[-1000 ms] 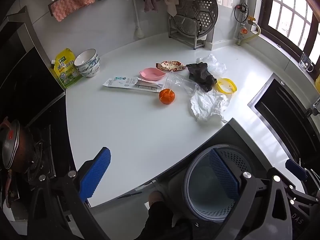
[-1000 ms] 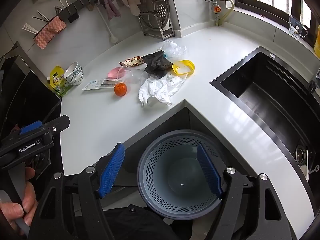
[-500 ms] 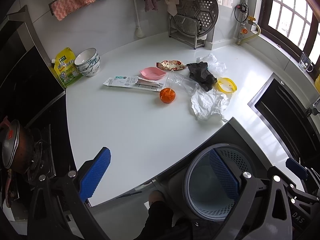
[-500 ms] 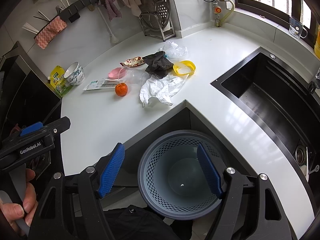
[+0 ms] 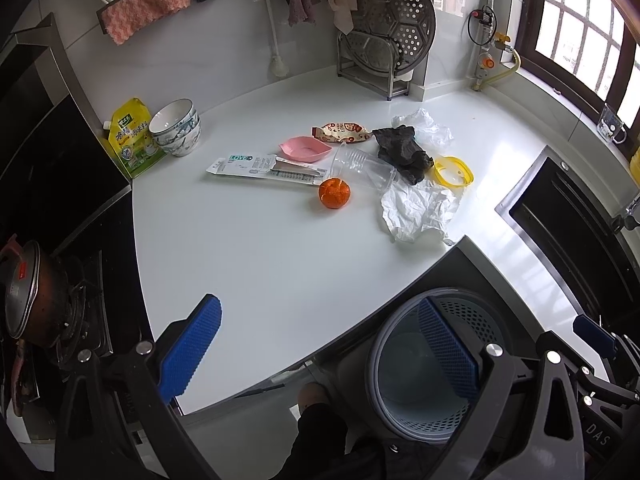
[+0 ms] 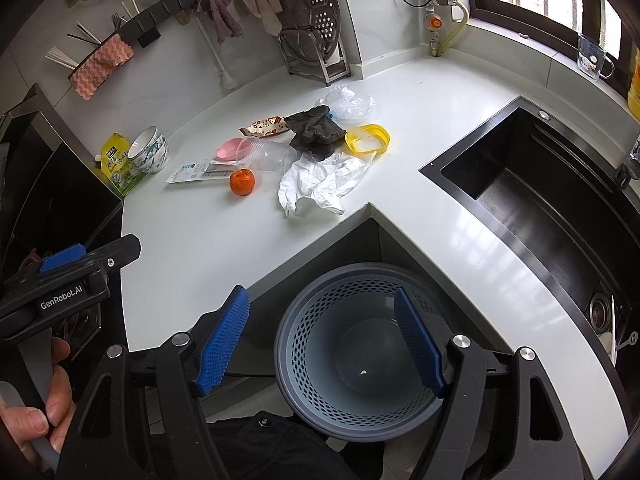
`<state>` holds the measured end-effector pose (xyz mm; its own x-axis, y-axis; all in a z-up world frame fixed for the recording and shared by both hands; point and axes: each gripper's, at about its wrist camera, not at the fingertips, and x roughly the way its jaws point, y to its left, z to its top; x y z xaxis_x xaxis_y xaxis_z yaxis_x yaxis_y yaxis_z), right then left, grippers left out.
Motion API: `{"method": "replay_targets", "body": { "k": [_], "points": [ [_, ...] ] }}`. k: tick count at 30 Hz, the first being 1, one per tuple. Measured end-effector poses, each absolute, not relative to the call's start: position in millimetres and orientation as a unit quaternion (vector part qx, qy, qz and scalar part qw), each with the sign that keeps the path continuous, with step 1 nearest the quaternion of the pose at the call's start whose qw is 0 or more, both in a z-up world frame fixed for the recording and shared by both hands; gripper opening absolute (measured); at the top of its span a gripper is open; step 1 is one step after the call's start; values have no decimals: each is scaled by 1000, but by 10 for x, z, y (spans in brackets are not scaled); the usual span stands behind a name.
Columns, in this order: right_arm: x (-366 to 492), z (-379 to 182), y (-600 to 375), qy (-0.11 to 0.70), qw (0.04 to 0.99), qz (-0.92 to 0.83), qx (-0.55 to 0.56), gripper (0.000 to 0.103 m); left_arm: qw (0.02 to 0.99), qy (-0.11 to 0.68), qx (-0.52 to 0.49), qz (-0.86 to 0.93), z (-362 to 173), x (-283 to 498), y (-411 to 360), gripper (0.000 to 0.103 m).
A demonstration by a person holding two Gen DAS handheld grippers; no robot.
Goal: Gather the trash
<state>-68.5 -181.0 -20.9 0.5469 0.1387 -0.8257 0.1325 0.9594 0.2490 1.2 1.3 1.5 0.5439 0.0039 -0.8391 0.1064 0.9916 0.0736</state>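
Barely shifted, both claws, left [image 5: 320, 354] and right [image 6: 320, 344], gape wide, empty.

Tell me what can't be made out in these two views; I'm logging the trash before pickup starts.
- Bin: a white speck on its floor in the right view, too small to identify; in the left view the left tool covers part of its inside.
- Clear bag: partly hidden behind the black rag in both views.
- Pink dish: the clear cup overlaps it in the right view.
- Long packet: print too small to read.
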Motion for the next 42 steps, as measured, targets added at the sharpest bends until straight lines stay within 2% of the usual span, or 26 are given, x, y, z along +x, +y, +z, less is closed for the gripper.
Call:
{"method": "replay_targets", "body": {
  "k": [42],
  "points": [
    [-708,-213,-1798,471,871,2,141,72,878,474,56,-28,34,13,53,97]
  ]
}}
